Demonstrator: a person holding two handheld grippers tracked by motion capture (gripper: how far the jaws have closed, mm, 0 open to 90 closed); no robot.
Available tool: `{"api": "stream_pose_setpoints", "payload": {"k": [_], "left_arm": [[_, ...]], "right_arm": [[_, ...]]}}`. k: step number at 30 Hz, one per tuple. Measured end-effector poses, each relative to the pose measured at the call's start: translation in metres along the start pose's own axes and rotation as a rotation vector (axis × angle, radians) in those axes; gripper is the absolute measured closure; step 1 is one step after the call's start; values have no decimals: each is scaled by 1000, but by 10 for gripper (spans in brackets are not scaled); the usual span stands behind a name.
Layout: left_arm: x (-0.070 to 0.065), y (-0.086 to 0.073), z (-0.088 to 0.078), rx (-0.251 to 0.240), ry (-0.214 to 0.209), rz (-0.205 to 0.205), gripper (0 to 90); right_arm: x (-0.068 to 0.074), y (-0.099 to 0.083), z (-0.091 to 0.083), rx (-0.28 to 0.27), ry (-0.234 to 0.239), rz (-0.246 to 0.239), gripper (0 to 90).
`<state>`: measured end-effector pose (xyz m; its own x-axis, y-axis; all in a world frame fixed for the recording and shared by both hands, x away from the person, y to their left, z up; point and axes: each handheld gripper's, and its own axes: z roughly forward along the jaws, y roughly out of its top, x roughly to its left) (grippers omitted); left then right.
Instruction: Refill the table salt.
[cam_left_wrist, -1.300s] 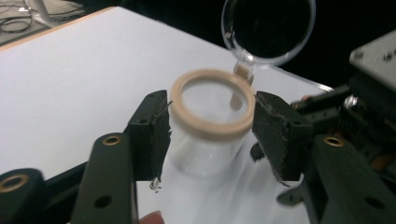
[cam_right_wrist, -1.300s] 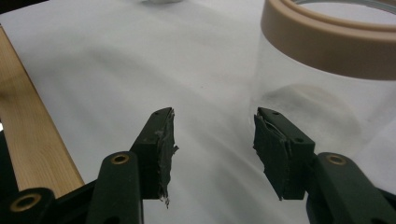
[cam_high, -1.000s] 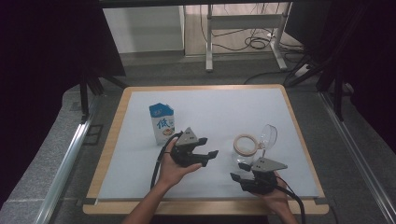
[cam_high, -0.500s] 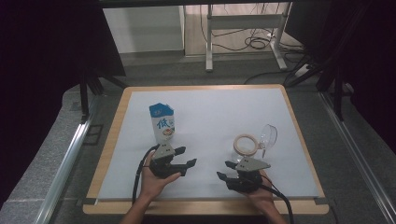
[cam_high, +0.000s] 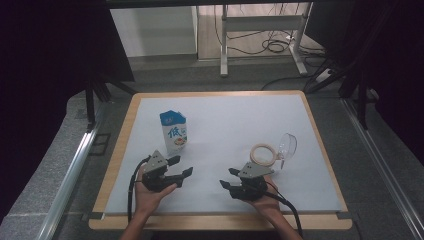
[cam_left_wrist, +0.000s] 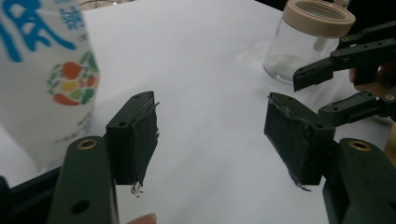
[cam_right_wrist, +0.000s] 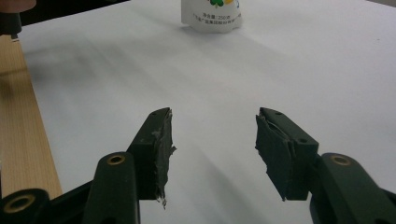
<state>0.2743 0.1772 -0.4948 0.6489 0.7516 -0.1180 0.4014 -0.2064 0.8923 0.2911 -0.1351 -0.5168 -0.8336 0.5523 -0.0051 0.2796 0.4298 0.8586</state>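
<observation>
Near the table's front edge, you are holding both the left gripper (cam_high: 183, 166) and right gripper (cam_high: 228, 178) spread and empty, facing each other, while the milk carton (cam_high: 173, 132) and glass jar (cam_high: 278, 150) are standing untouched beyond them, within easy reach.

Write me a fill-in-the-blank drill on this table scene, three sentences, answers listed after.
1. The milk carton stands upright, nearest the ____ gripper.
2. The clear jar with the beige rim lies on its ____, just beyond the right gripper.
3. Both grippers have their jaws ____, with nothing between them.

Missing words: left; side; open
</observation>
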Motion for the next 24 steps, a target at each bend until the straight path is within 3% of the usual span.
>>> {"api": "stream_pose_setpoints", "payload": {"k": [12,20,24], "left_arm": [[24,-4,-18,-10,97,-44,341],[60,8,-17,-14,180,-62,341],[77,20,-9,-22,166,-79,346]], "right_arm": [[-1,-2,-1,4,0,-3,445],[-1,-2,-4,5,-8,-2,445],[1,-3,-3,11,-7,-2,444]]}}
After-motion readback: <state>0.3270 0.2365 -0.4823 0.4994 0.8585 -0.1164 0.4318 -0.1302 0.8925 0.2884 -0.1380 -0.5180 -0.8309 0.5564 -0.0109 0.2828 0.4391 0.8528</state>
